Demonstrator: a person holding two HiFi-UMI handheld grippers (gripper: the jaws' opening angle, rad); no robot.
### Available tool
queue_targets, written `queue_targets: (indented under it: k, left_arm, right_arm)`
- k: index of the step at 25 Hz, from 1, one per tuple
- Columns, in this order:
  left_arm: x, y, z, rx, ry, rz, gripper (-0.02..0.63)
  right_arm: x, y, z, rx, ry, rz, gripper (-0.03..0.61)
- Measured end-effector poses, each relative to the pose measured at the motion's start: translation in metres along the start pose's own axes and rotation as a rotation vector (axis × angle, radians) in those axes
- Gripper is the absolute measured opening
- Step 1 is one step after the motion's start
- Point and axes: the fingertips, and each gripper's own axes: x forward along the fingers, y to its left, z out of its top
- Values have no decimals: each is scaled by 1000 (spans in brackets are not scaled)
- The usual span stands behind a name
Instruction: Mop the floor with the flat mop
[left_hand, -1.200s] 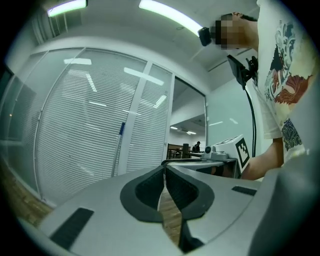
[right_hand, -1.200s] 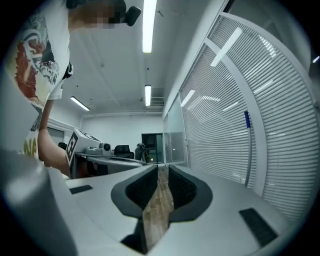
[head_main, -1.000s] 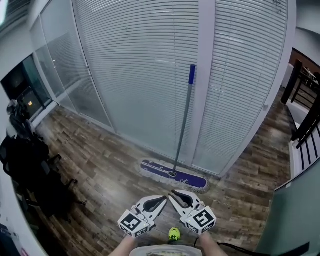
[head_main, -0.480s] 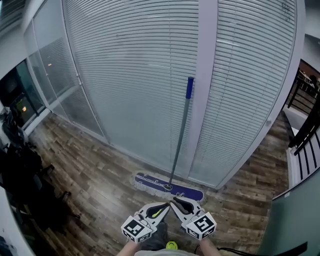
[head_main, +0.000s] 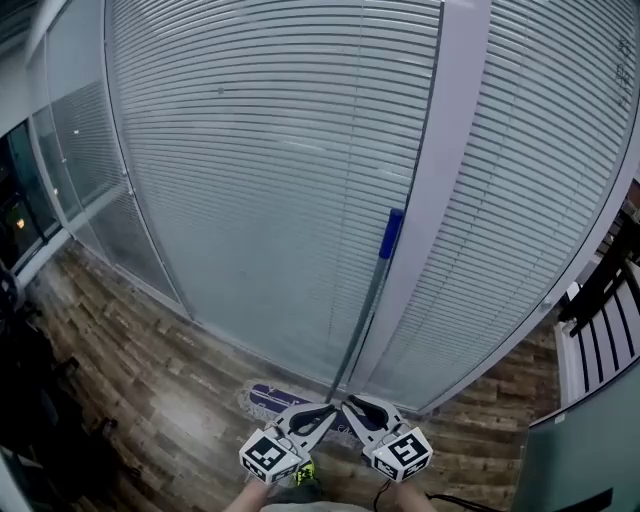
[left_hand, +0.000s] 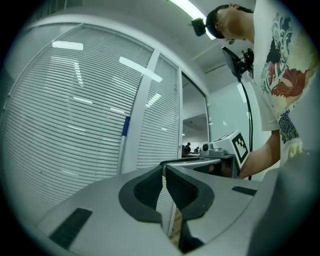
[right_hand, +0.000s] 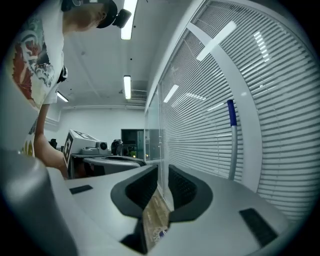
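Note:
The flat mop leans upright against the blind-covered glass wall. Its grey shaft (head_main: 360, 318) ends in a blue grip (head_main: 394, 232), and its purple head (head_main: 266, 397) lies on the wood floor, partly hidden behind my grippers. My left gripper (head_main: 328, 409) and right gripper (head_main: 351, 404) are side by side just in front of the mop's foot, both shut and empty, touching nothing. The left gripper view shows my left gripper (left_hand: 164, 172) with the mop's grip (left_hand: 126, 126) ahead on the left. In the right gripper view, my right gripper (right_hand: 159, 175) has the grip (right_hand: 231, 114) ahead on the right.
A white post (head_main: 440, 200) stands right behind the mop in the glass wall (head_main: 250, 180). Dark bags and furniture (head_main: 35, 400) fill the left edge, and a black railing (head_main: 600, 290) stands at the right. The person's green shoe (head_main: 302, 470) is below the grippers.
The person has walked towards the wall with both grippers held ahead. The mop and blinds are now much nearer, and the mop head has slid down behind the gripper tips. Both jaws stayed shut.

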Motion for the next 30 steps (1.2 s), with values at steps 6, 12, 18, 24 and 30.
queue_targets:
  k: [6, 12, 18, 24, 30]
  left_arm:
    - [52, 78, 5, 15, 24, -77, 15]
    - [85, 114, -1, 7, 36, -146, 17]
    - [135, 155, 9, 49, 35, -146, 18]
    - [174, 185, 7, 76, 81, -110, 71]
    - [233, 211, 46, 127, 87, -83, 122]
  right_arm:
    - [66, -70, 11, -1, 26, -57, 55]
    - [92, -113, 8, -7, 35, -144, 57]
    - [112, -183, 24, -25, 42, -209, 169]
    - [120, -239, 29, 8, 27, -246, 183]
    - [137, -309, 65, 28, -5, -237, 183]
